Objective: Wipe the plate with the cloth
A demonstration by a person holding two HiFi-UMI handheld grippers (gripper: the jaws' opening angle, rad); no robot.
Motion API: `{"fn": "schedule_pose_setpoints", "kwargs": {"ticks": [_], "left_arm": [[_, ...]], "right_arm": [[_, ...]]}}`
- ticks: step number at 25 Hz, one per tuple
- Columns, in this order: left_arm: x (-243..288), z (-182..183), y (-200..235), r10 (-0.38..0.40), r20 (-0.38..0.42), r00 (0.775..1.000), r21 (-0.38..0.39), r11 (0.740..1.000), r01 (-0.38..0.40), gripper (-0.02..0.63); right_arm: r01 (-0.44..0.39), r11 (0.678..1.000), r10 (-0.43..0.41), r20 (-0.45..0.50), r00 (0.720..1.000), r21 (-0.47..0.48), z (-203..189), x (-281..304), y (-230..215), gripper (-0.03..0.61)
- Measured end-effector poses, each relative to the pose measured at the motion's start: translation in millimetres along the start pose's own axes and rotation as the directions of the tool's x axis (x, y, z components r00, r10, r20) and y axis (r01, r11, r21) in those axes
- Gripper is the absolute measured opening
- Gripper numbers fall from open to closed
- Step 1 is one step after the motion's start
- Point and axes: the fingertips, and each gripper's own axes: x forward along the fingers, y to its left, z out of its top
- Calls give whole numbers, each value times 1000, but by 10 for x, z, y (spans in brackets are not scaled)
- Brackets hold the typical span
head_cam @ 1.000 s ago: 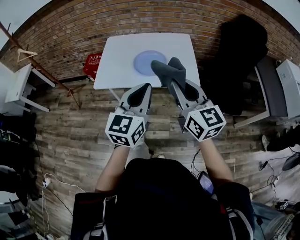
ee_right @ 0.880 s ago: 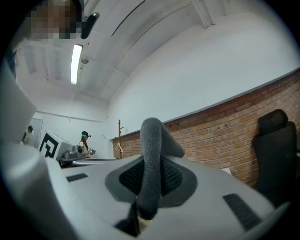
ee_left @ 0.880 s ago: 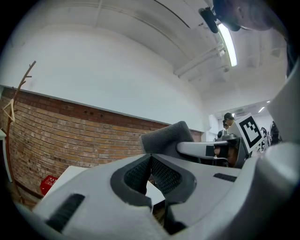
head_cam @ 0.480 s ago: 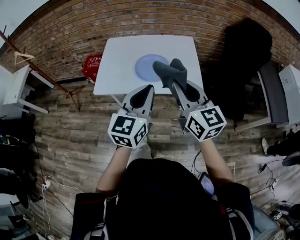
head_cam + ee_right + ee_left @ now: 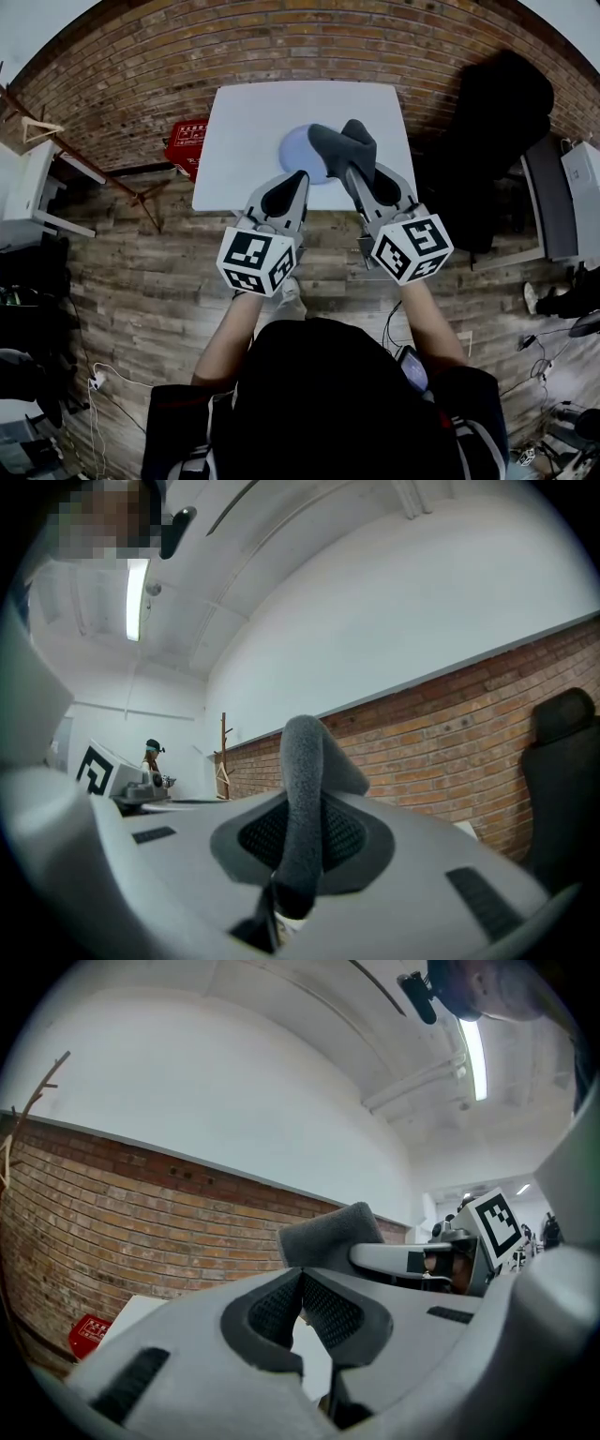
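Note:
A pale blue plate (image 5: 296, 148) lies on the white table (image 5: 253, 122), partly hidden behind the cloth. My right gripper (image 5: 353, 171) is shut on a dark grey cloth (image 5: 339, 146), which sticks out ahead of the jaws over the plate's near right part; in the right gripper view the cloth (image 5: 302, 808) stands pinched between the pads. My left gripper (image 5: 298, 175) is shut with nothing in it, at the table's near edge just left of the cloth. In the left gripper view its closed jaws (image 5: 301, 1276) point level, with the cloth (image 5: 330, 1237) beyond them.
A brick wall (image 5: 281, 47) runs behind the table. A red box (image 5: 187, 137) sits on the floor left of the table. A black chair (image 5: 502, 122) stands to the right. A white shelf (image 5: 28, 187) is at far left. Wood floor lies below me.
The table and plate have drawn closer to me and both grippers have advanced toward them. The cloth now overlaps more of the plate. Both jaws stay shut.

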Motion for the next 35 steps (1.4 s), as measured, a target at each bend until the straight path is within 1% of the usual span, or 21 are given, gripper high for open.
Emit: {"fn": "schedule_pose_setpoints", "kwargs": {"ticks": [10, 18, 23, 29, 35], "left_arm": [[311, 131, 689, -38, -1, 999, -19, 999, 38, 20], [510, 172, 1266, -52, -1, 999, -33, 998, 52, 20], [640, 129, 1511, -70, -8, 997, -35, 997, 70, 20], [738, 68, 1860, -46, -13, 999, -76, 996, 45, 20], [868, -14, 1935, -72, -40, 997, -93, 993, 68, 20]], "right_arm": [[50, 999, -50, -10, 999, -12, 55, 712, -78, 58], [73, 997, -73, -13, 997, -8, 51, 1290, -96, 58], [79, 997, -80, -24, 997, -17, 12, 1586, -103, 58], [85, 996, -86, -40, 996, -24, -45, 1808, -132, 58], [98, 995, -99, -71, 993, -17, -138, 1903, -253, 58]]}}
